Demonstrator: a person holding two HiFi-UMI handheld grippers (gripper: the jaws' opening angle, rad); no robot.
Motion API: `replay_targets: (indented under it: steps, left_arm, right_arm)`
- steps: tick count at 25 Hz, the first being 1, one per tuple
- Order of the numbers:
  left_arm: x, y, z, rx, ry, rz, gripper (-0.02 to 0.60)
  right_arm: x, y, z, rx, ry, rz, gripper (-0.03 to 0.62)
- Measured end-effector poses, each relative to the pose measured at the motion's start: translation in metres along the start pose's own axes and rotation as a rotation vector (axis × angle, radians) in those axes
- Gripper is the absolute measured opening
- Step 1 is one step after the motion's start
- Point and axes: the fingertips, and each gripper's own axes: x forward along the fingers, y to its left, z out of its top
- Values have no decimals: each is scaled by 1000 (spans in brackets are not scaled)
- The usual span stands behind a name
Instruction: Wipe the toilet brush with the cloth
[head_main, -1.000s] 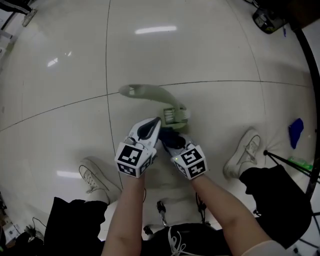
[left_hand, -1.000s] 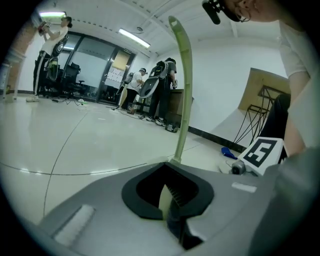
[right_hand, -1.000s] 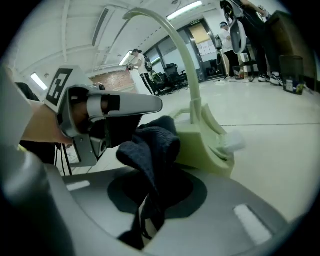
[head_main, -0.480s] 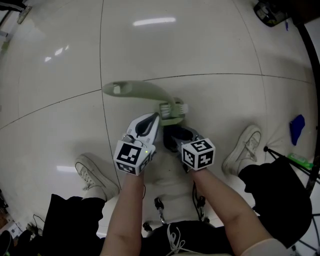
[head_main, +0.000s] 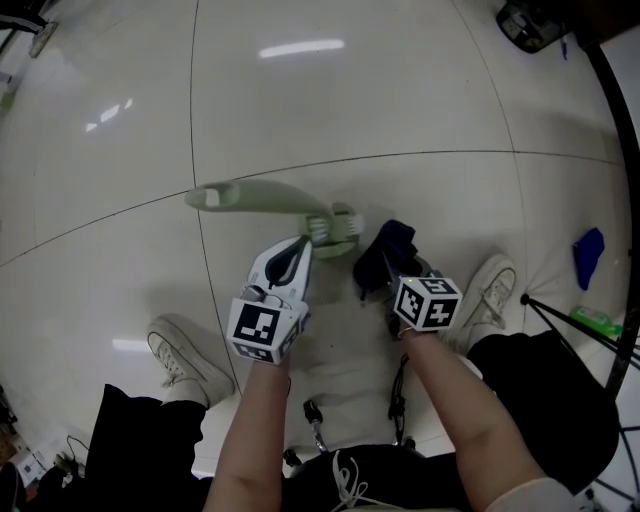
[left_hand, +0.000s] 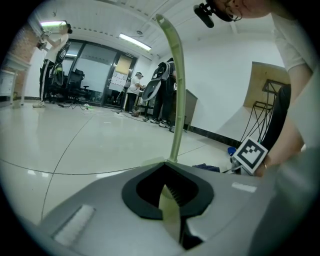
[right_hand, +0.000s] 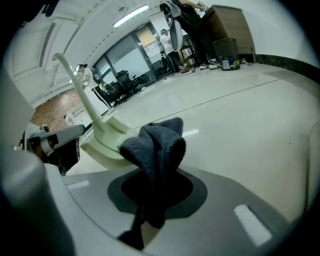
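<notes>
The pale green toilet brush (head_main: 262, 196) lies low over the floor, handle to the left, bristle head (head_main: 338, 226) to the right. My left gripper (head_main: 303, 248) is shut on the brush just behind the head. In the left gripper view the handle (left_hand: 175, 100) rises from the jaws of the left gripper (left_hand: 170, 202). My right gripper (head_main: 390, 278) is shut on a dark blue cloth (head_main: 386, 252), which bunches up a little right of the brush head, apart from it. In the right gripper view the cloth (right_hand: 156, 145) stands out of the right gripper (right_hand: 150, 200), with the brush (right_hand: 102, 136) behind it to the left.
The person's white shoes (head_main: 186, 356) (head_main: 492, 290) rest on the tiled floor on either side of the grippers. At the right are a blue object (head_main: 590, 250), a black stand's legs (head_main: 585, 330) and a green item (head_main: 600, 322). A dark bin (head_main: 530, 22) sits top right.
My right gripper has drawn the cloth to the right, off the brush head. The brush and my left gripper have shifted slightly left.
</notes>
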Motion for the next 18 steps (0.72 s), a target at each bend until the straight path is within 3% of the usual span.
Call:
replay_targets:
  steps: [3,7,11,18]
  left_arm:
    - [5,-8,1,-12,-4,-20,6]
    - [10,-8,5,-12,-6,-25,6]
    - [16,-7,6,-16,-4,-24,6]
    - [18,-7,-3,-27,4,-15,6]
  right_arm:
    - [13,-1,25,17,4,104,66]
    - [36,27,61,-43,35,277,66]
    - [56,36,73,-68,122,352,66]
    - [60,31,58,185,226,499,63]
